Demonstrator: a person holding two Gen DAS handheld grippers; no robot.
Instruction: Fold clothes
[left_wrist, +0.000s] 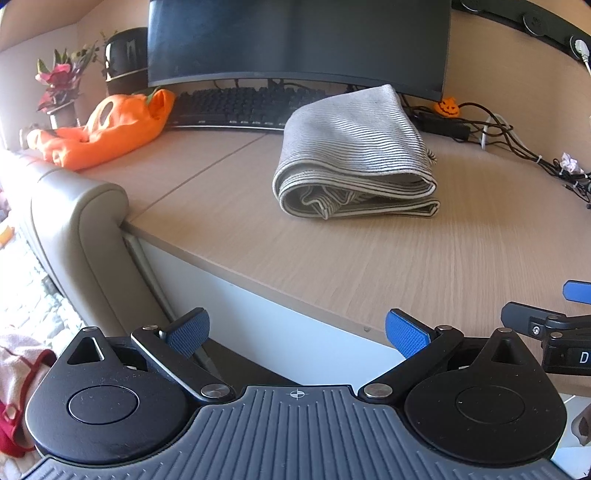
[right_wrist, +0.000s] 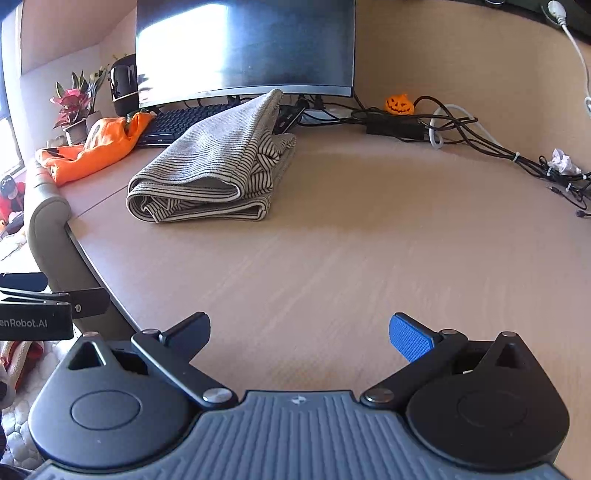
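A grey striped garment (left_wrist: 354, 158) lies folded in a thick bundle on the wooden desk (left_wrist: 424, 258), its far end resting against the keyboard (left_wrist: 240, 105). The same garment (right_wrist: 210, 170) shows at centre left in the right wrist view. An orange garment (left_wrist: 107, 129) lies crumpled at the desk's far left. My left gripper (left_wrist: 297, 334) hangs open over the desk's front edge, well short of the bundle, with nothing between its fingers. My right gripper (right_wrist: 299, 332) is open above the bare desk, also empty.
A monitor (left_wrist: 295, 40) stands behind the keyboard. Tangled cables (right_wrist: 480, 140), a small pumpkin figure (right_wrist: 399, 104) and a crumpled paper scrap (right_wrist: 563, 161) sit at the back right. A potted plant (left_wrist: 59, 88) stands far left. A padded chair arm (left_wrist: 85, 221) adjoins the desk's left edge.
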